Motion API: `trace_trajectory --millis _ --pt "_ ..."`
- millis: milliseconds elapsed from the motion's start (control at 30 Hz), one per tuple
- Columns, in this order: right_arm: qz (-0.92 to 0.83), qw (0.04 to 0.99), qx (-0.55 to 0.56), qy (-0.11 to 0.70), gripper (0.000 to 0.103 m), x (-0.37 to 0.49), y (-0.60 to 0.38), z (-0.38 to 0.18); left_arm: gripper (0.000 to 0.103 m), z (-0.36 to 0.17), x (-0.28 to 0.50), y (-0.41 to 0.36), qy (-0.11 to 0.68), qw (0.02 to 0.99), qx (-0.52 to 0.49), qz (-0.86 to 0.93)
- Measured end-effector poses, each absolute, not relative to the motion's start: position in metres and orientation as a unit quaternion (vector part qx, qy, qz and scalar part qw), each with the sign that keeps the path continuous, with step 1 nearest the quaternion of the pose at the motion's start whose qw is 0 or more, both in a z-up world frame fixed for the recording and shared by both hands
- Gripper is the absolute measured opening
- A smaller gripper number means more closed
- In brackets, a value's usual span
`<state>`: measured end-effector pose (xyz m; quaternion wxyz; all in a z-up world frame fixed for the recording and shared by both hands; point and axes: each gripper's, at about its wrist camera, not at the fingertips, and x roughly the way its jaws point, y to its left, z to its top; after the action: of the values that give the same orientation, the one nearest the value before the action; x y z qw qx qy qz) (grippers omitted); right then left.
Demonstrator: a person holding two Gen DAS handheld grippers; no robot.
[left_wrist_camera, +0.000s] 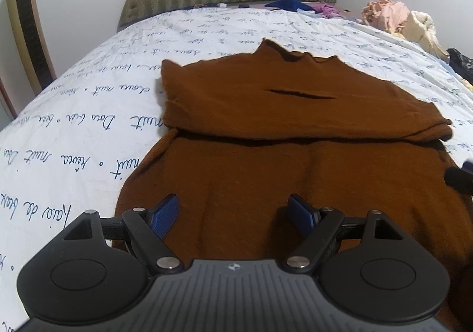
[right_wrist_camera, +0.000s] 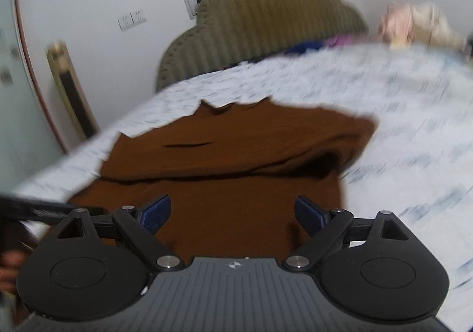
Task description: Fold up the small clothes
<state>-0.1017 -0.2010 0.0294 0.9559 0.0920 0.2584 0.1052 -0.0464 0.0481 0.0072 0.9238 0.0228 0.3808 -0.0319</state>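
Garment: a brown sweater (left_wrist_camera: pixel 266 131) lies partly folded on the bed (left_wrist_camera: pixel 88 113), its top portion doubled over, fold line running across both views.
Left tongs (left_wrist_camera: pixel 233 215): wide, empty, over the near hem.
Right tongs (right_wrist_camera: pixel 233 213): wide, empty (view blurred), over the same hem.
Nearer hand: cannot tell; the sweater lies straight ahead of both.

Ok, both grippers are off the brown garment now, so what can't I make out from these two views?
- Brown garment: near hem hidden behind the left gripper body in the left wrist view.
- Right gripper view: motion blur smears the bedsheet print and the clothes pile.
- Under the folded-over flap: in shadow.
- Dark item: cut off by the left wrist view's right edge.
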Motion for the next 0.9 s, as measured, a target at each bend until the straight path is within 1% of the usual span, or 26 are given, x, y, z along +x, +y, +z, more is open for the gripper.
trace_trajectory --millis 67,167,367,500,600,700,800,900 --pt "0.066 0.964 0.053 0.251 0.088 -0.105 -0.204 0.039 0.081 0.012 -0.053 0.045 0.373 0.927 0.031 -0.037" --pt "0.047 0.963 0.049 0.26 0.091 -0.106 -0.221 0.049 0.081 0.014 -0.061 0.044 0.365 0.929 0.036 -0.045" --pt "0.073 0.946 0.09 0.304 0.091 -0.109 -0.227 0.03 0.081 0.003 -0.066 0.041 0.388 0.92 0.023 -0.053" --pt "0.081 0.949 0.083 0.294 0.091 -0.12 -0.224 0.029 0.081 0.002 -0.075 0.041 0.387 0.92 0.029 -0.049" --pt "0.077 0.951 0.108 0.278 0.091 -0.13 -0.233 0.032 0.081 0.002 -0.081 0.042 0.386 0.921 0.025 -0.048" --pt "0.082 0.948 0.12 0.283 0.093 -0.136 -0.24 0.031 0.081 0.002 -0.087 0.043 0.386 0.921 0.026 -0.045" --pt "0.088 0.946 0.104 0.294 0.096 -0.142 -0.238 0.029 0.081 0.002 -0.09 0.044 0.385 0.921 0.032 -0.04" --pt "0.103 0.943 0.101 0.299 0.097 -0.148 -0.24 0.026 0.081 0.002 -0.094 0.044 0.383 0.922 0.04 -0.033"
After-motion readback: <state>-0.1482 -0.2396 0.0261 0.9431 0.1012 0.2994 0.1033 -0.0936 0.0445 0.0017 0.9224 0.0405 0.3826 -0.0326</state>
